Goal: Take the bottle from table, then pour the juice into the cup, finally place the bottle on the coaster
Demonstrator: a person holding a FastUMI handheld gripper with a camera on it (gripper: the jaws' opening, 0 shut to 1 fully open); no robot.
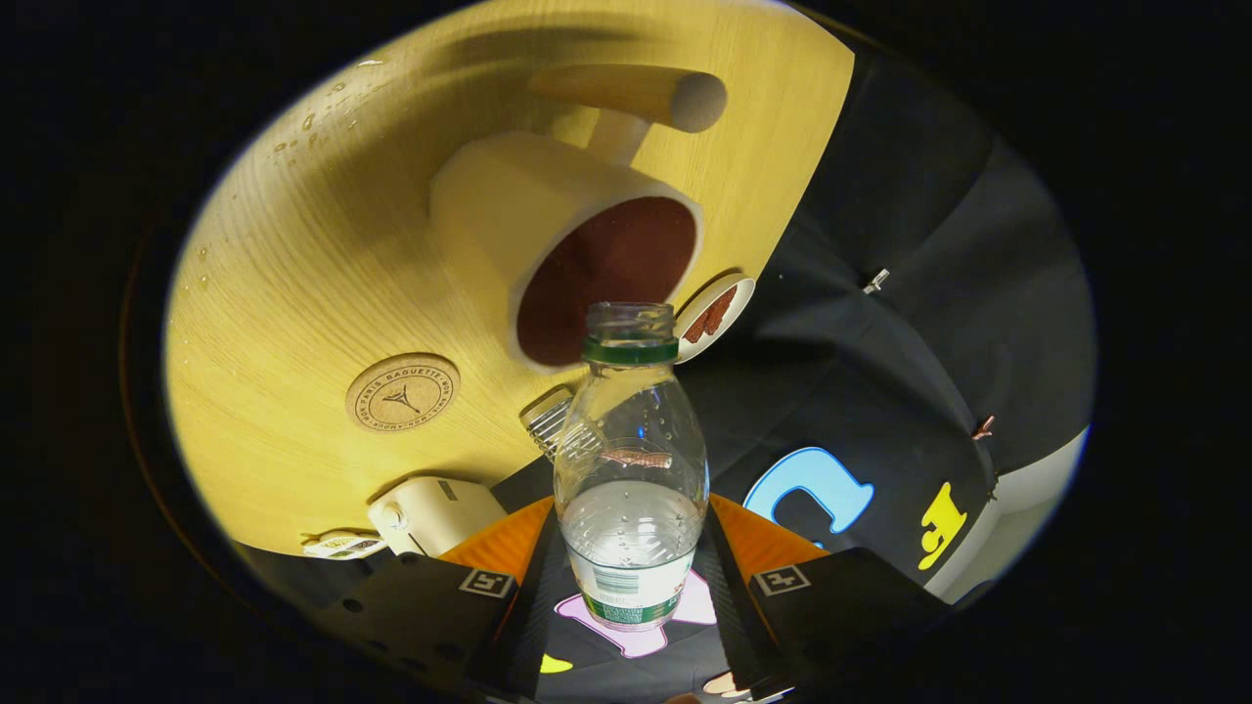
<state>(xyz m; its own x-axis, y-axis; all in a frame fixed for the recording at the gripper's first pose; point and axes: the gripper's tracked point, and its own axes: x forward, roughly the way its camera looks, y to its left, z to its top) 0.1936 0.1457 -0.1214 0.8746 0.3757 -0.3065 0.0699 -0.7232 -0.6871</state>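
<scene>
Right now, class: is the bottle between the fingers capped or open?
Open. The bottle has a bare neck with no cap above its green ring, pointing toward the cup. The gripper fingers press on both its sides.

the round coaster (402, 392), on the table off to one side beyond the fingers, carries a ring of stamped words, "paris baguette" among them, around a small tower mark. the label of the bottle (631, 469) between the fingers is too small to read.
</scene>
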